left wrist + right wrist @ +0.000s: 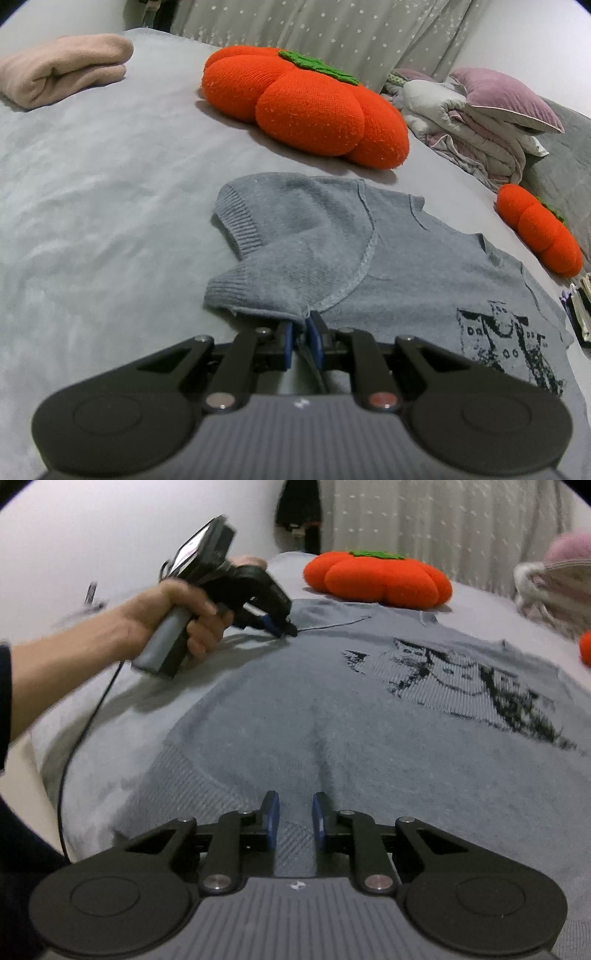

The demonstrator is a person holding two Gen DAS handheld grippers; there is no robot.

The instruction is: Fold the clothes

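Left wrist view: the left gripper [301, 334] was found clamped on the sweater [332, 258] at its side edge, just beside the folded-in sleeve [258, 236]. The sweater was noted lying flat on the bed [92, 166], near the orange cushion [306, 107]. The right gripper [295, 819], jaws apart, was held over the sweater's ribbed hem [207, 786]. A side fold was judged in hand; a matching hem grip was judged necessary next.

both grippers look the same: black linkage arms, 2 blue finger pads [270, 814], silver screws, ribbed grey body. left gripper [284, 629] has a grey handle, thin black cable below it, dark sleeve [4, 701] behind.
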